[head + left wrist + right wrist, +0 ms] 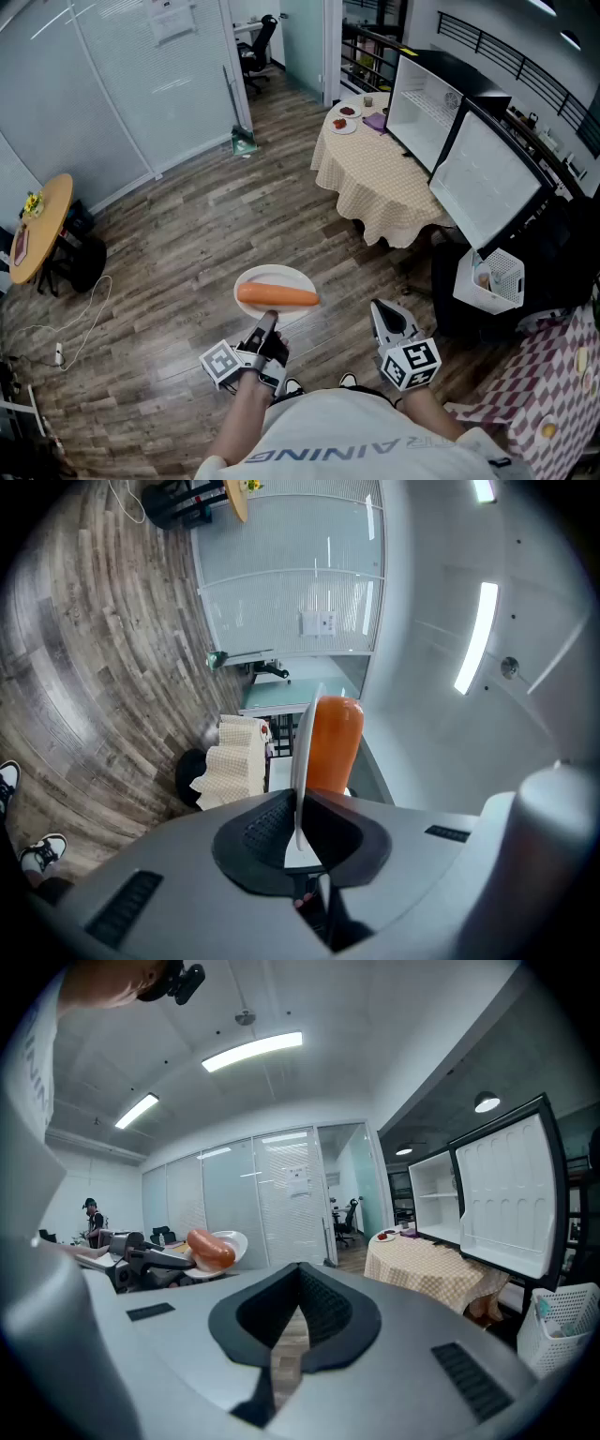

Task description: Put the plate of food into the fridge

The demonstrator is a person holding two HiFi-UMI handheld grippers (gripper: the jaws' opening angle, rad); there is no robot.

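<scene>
Wood flooring (169, 244) stretched toward the open fridge (427, 108) at far right, past the cloth-covered table (375, 178). The left gripper (268, 325) pinched the plate (281, 277) by its near rim, with the orange food (277, 296) lying on it. The right gripper (381, 309) was closed and empty. Carrying well probably meant keeping the plate level so nothing rolled.

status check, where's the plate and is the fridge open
Left gripper shut on plate rim; right gripper shut, empty. Plate level, orange food on it. Fridge open ahead, round table beside it.
</scene>
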